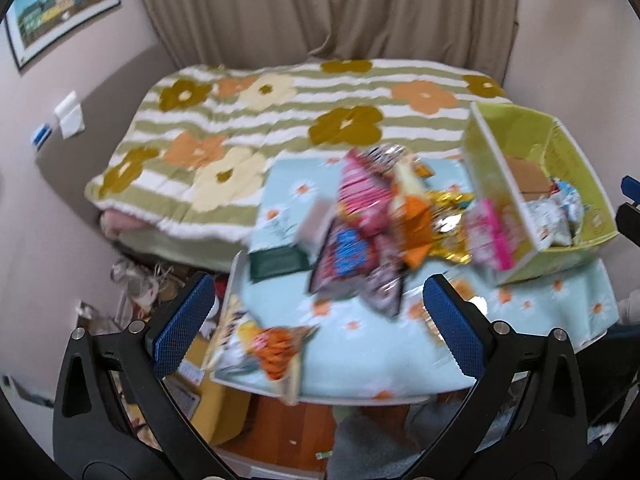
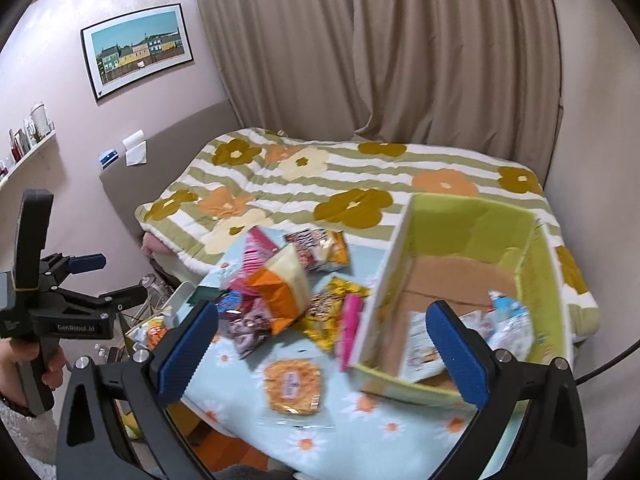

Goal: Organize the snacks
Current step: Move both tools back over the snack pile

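A heap of bright snack packets (image 1: 368, 220) lies on the table's light blue flowered cloth (image 1: 360, 360). One orange and white bag (image 1: 264, 344) sits apart at the table's front left corner. My left gripper (image 1: 318, 320) hovers open over the near table edge, holding nothing. In the right wrist view the snack heap (image 2: 276, 288) is left of a green cardboard box (image 2: 480, 224) with a few packets (image 2: 504, 320) inside. A round cracker packet (image 2: 292, 384) lies between the open fingers of my right gripper (image 2: 322, 348), below them. The left gripper (image 2: 124, 274) shows at far left.
A bed with a striped flower quilt (image 1: 240, 128) stands just behind the table, with beige curtains (image 2: 400, 60) beyond. Clutter fills the floor (image 1: 140, 280) left of the table. A hand (image 2: 52, 368) holds the left gripper's handle. A wall shelf (image 2: 28, 148) carries small items.
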`<state>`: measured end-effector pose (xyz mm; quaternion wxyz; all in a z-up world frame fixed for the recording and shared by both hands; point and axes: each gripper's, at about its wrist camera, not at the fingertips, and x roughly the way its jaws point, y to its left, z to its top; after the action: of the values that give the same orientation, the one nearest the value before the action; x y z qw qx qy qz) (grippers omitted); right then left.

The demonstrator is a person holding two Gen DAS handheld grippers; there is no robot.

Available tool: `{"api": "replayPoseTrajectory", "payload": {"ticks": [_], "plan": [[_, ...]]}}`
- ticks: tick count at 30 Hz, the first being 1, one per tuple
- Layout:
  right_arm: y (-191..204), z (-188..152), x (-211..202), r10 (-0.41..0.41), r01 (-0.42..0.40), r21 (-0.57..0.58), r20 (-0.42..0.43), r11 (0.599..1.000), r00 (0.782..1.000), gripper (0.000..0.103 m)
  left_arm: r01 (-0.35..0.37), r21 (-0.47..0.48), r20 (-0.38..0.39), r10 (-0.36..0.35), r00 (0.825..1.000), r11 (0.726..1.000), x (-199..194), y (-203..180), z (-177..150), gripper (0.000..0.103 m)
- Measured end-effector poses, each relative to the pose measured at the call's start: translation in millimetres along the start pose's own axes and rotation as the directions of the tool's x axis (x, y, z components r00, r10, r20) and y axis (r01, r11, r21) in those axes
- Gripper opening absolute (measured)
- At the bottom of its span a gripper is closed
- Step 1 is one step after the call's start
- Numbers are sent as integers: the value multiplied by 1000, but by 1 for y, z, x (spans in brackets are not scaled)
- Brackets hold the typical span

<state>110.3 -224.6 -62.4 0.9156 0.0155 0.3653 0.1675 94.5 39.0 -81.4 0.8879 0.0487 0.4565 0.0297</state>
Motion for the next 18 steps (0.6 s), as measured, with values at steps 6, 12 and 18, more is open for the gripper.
{"api": "replayPoseTrajectory", "payload": {"ticks": [6, 12, 18], "plan": [[34, -19, 26, -18, 20, 42, -40, 999, 999, 103, 7, 7, -97, -7, 995, 1000, 38, 49, -34, 103], [48, -44, 56, -57, 71, 112, -121, 991, 991, 103, 51, 68, -183, -38, 982, 996, 85, 72, -57, 103], [49, -72, 83, -105, 141, 168, -205, 976, 973, 103, 89, 139, -258, -50, 965, 986, 130, 75, -74, 103]]}}
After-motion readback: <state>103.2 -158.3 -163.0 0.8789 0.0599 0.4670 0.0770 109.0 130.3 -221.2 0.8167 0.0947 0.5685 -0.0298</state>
